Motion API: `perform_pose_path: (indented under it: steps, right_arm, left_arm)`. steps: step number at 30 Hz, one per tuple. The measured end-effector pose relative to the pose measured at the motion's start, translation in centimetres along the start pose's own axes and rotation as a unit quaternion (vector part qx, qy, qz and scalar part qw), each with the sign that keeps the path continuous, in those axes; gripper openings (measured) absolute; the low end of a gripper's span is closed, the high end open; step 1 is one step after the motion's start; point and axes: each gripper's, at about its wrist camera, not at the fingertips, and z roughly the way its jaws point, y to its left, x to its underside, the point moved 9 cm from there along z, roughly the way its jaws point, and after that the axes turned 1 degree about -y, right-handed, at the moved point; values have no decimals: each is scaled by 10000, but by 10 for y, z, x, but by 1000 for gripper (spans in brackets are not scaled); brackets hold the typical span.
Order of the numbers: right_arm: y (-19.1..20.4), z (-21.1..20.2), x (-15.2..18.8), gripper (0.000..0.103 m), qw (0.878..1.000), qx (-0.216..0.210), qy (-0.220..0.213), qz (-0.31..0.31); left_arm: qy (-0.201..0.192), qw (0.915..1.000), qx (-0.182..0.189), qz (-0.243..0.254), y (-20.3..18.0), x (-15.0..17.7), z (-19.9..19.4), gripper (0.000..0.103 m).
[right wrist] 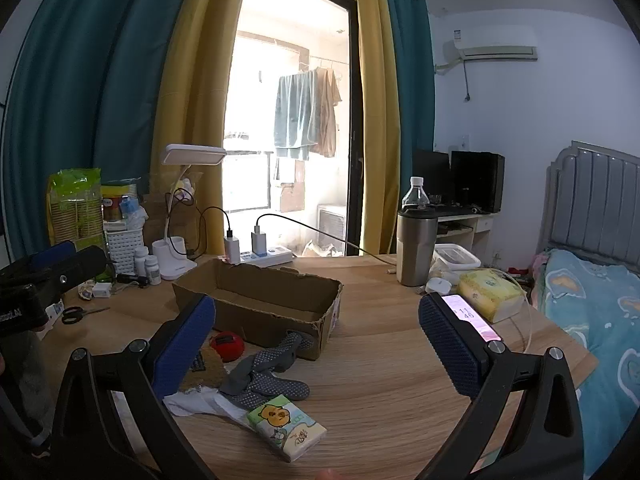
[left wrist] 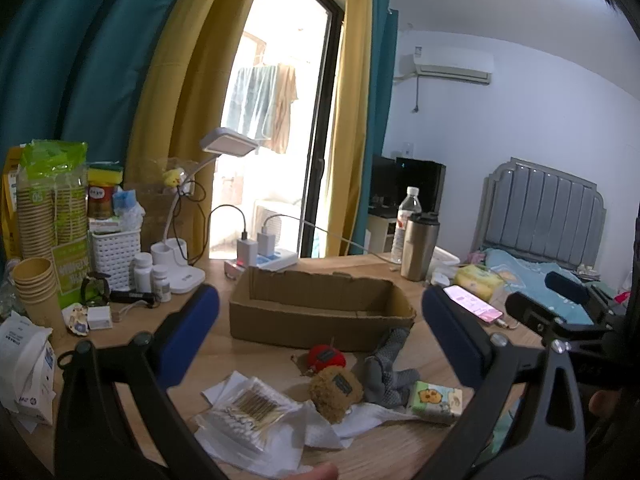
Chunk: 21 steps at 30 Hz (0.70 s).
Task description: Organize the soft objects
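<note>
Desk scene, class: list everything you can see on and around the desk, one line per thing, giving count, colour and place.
cardboard box: one, brown, open, desk centre.
red toy: one, in front of the box.
brown toy: one, near edge, beside the red toy.
gloves: grey, dotted, against the box front; count unclear.
tissue pack: one, green-white, near edge.
cotton swabs: one clear bag, near left.
phone: one, screen lit, right.
yellow tissue pack: one, behind the phone.
steel cup: one, silver, back right.
water bottle: one, clear, behind the cup.
lamp: one, white, back left.
scissors: one, black, left.
left tool: blue pads, open.
right tool: blue pads, open.
</note>
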Motion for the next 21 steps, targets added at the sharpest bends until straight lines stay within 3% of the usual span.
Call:
perform_pose_path:
  steps: [21]
  right_arm:
    - [1, 2, -1, 103, 10000, 8, 11, -4]
  left_arm:
    - [-10, 10000, 37, -49, 0, -1, -5, 102]
